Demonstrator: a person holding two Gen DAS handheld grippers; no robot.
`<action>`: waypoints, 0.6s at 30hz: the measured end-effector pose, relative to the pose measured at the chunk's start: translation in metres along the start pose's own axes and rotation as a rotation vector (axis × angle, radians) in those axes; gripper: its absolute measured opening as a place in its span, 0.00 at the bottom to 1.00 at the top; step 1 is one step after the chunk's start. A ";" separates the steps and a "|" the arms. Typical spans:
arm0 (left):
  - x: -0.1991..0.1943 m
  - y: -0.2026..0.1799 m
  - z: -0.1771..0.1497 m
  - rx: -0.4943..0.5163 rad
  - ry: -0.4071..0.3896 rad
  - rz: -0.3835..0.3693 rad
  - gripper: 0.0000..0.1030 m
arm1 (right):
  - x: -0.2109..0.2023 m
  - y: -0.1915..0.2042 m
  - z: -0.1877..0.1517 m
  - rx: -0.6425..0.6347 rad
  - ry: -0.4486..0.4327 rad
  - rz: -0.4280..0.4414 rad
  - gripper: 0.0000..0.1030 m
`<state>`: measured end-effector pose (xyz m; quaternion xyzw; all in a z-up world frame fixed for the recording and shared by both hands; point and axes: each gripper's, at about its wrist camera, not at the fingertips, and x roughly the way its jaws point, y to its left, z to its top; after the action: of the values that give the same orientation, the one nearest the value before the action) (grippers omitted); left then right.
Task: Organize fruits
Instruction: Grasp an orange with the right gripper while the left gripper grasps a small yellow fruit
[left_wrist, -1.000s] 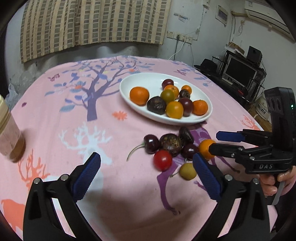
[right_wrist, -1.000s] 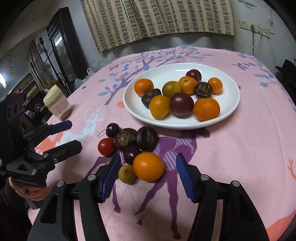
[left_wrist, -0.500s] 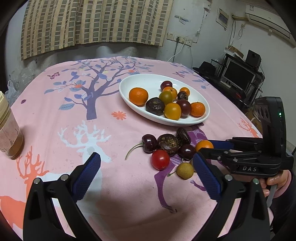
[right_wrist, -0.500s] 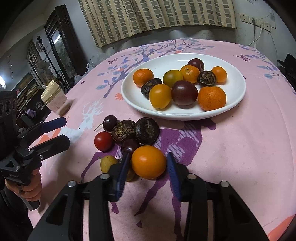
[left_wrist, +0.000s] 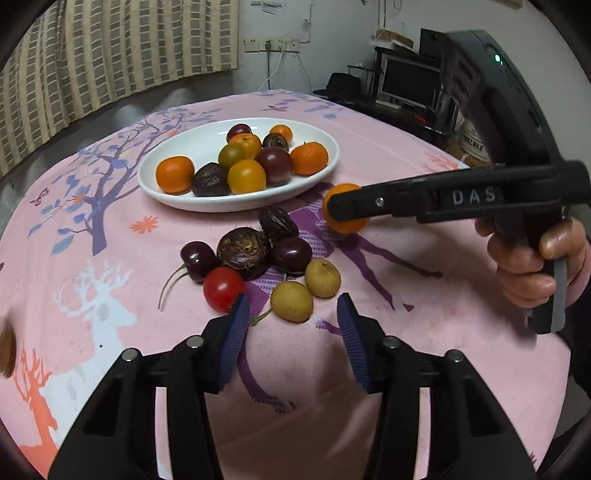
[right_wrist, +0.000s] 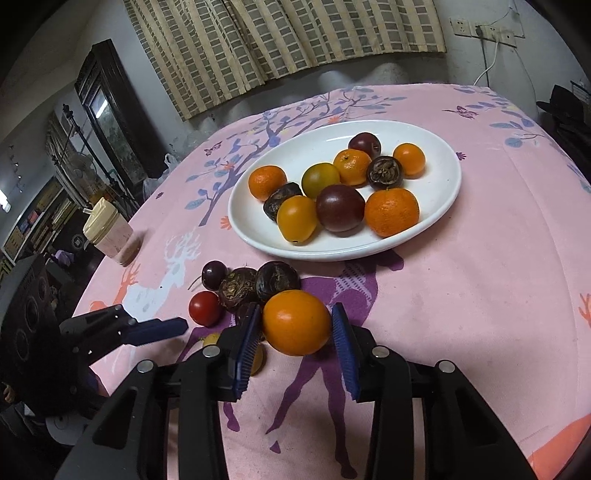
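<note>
My right gripper is shut on an orange fruit, both blue pads against its sides, just above the pink cloth. My left gripper is closing; a small yellow-green fruit lies between its fingertips, and the pads do not touch it. Beside it sit a second yellow-green fruit, a red tomato, a cherry and dark passion fruits. Behind them a white oval plate holds several oranges, yellow fruits and dark ones.
A cream-lidded cup stands near the table's left edge. The person's hand grips the right tool's handle at the table's right side. A desk with a monitor stands beyond the table's far right edge.
My left gripper moved in toward the loose fruits and its jaws narrowed around the yellow-green fruit. My right gripper closed on the orange fruit.
</note>
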<state>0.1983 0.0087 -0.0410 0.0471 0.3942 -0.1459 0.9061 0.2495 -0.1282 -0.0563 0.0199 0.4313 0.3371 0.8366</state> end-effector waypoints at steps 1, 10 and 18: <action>0.002 -0.001 0.001 0.004 0.002 0.004 0.48 | -0.001 0.000 0.000 0.001 -0.001 0.001 0.39; 0.020 0.001 0.005 0.024 0.046 0.005 0.38 | -0.004 -0.001 0.001 0.010 -0.002 -0.001 0.39; 0.023 -0.003 0.006 0.051 0.048 0.002 0.31 | -0.005 -0.002 0.002 0.011 -0.004 -0.001 0.39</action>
<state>0.2165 -0.0010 -0.0532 0.0739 0.4118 -0.1538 0.8951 0.2503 -0.1322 -0.0521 0.0251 0.4312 0.3344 0.8376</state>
